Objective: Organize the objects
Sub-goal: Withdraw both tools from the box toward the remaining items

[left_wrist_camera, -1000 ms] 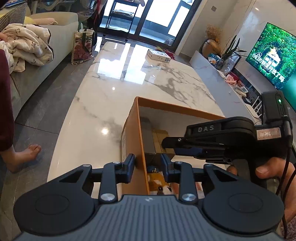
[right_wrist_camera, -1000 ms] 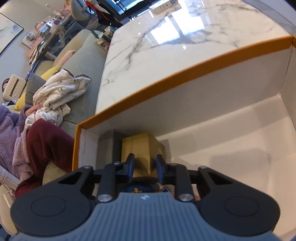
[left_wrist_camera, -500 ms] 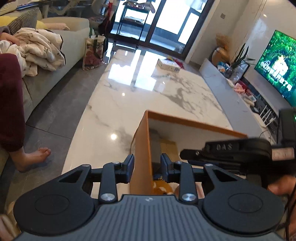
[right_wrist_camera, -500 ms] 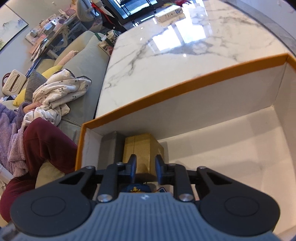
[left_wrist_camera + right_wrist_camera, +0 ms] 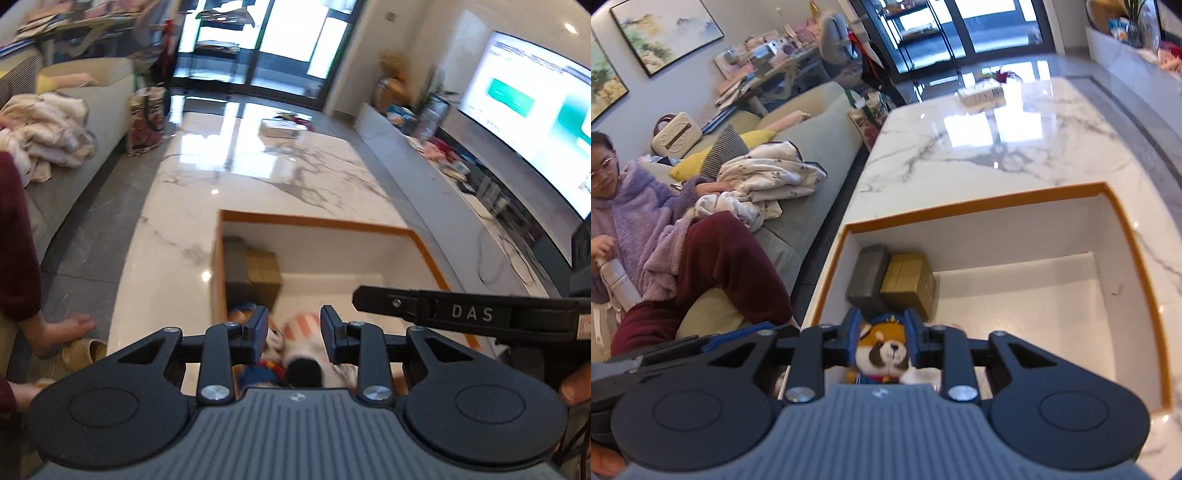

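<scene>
Marked, far left, a seated person (image 5: 665, 240) beyond the table (image 5: 1015, 147) edge; little spare room on that side. Logged left tongs (image 5: 293, 325) parted and empty, hovering above the near left corner of the orange-rimmed box (image 5: 975, 205). Recorded grey block (image 5: 868, 275) in the box's far left corner, gold carton (image 5: 908, 282) touching its right side. Found plush toy (image 5: 884, 350) lying in the box just near of both, framed by right tongs (image 5: 884, 332) just eased wider, judged released, pressing on nothing. Judged step in hand: withdrawal after placing. Advised rising straight clear of the left wall before swinging aside, sparing toy and rim. Noted bare box floor across the right half for further items.
</scene>
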Available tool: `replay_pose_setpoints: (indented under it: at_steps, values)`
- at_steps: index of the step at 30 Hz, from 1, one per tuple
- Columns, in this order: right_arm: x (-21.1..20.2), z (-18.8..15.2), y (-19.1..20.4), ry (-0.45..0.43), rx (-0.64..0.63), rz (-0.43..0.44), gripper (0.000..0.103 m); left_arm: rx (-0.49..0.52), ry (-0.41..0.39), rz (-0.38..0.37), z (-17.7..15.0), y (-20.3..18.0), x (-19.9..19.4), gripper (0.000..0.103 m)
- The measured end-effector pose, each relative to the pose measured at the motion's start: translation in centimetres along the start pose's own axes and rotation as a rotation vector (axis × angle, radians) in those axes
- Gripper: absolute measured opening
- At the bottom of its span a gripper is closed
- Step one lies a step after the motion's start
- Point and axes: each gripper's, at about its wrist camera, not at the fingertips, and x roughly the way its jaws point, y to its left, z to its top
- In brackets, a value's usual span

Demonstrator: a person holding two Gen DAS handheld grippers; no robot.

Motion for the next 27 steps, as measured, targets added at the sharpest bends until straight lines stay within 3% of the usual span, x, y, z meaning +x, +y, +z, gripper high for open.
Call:
replay_pose_setpoints:
  at_steps: [6, 17, 20, 22, 27]
  values:
    - [-3.6, -4.5, 0.2, -0.03, 0.031, -0.014, 0.031, 0.064, 0.086, 0.007, -3.4, -1.6, -1.2, 0.035]
    - [-3.7, -13.9, 2.4, 0.133, -0.021, 0.008, 0.031, 0.05, 0.181, 0.066, -10.3, -0.9, -3.7, 0.035]
    - [-3.7, -15.7, 2.9, 0.154, -0.036, -0.012, 0.031, -0.01, 0.203, 0.11, -11.8, 0.1, -4.2, 0.043]
    - [-3.7, -16.8, 3.1, 0.161, -0.049, -0.026, 0.031, -0.043, 0.188, 0.137, -12.7, 0.4, -4.5, 0.058]
    - [-3.5, -18.8, 2.9, 0.198, -0.052, -0.036, 0.034, -0.089, 0.181, 0.185, -14.5, 0.6, -4.4, 0.062]
